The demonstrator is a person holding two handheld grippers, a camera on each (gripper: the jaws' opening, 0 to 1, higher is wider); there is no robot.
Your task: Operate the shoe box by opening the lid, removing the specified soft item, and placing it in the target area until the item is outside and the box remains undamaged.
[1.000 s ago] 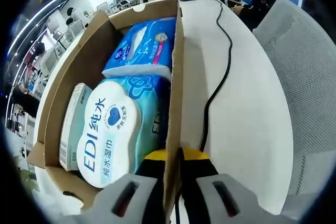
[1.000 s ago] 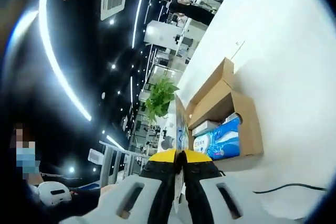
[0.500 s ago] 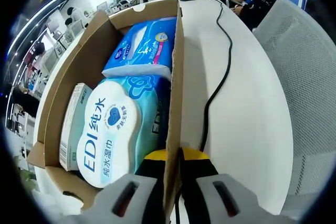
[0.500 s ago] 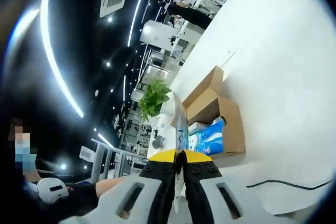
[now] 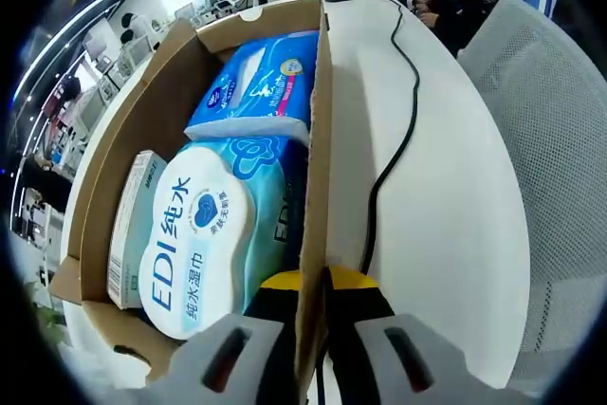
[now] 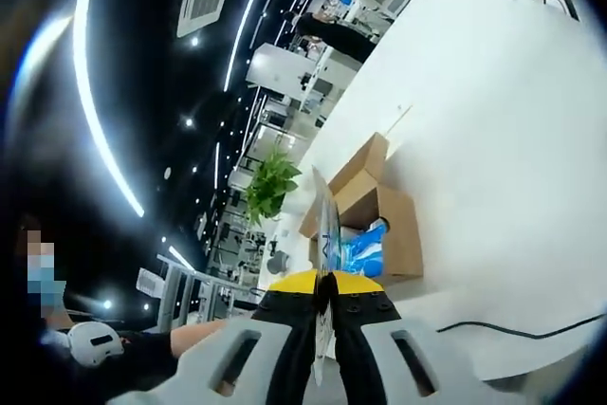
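Since the earlier frames the right gripper view has drawn away from the shoe box (image 6: 379, 225), which now looks smaller and farther across the white table (image 6: 493, 139), while the left gripper view is unchanged. In the left gripper view, the left gripper (image 5: 314, 284) is seen closed on the box's right cardboard wall (image 5: 316, 187), one yellow-tipped jaw on either side of it. Just inside that wall, nearest, a pack of EDI wet wipes (image 5: 204, 234) lies flat, with a slim carton (image 5: 131, 225) wedged at its left against the left wall. Beyond the wipes, a blue soft pack (image 5: 258, 82) fills the far end of the open box. A black cable (image 5: 394, 154) runs along the table to the right of the box. In the right gripper view, the right gripper (image 6: 323, 284) is pinched on a thin flat piece (image 6: 327, 234) held edge-on; what it is cannot be told. A potted plant (image 6: 268, 187) stands farther off.
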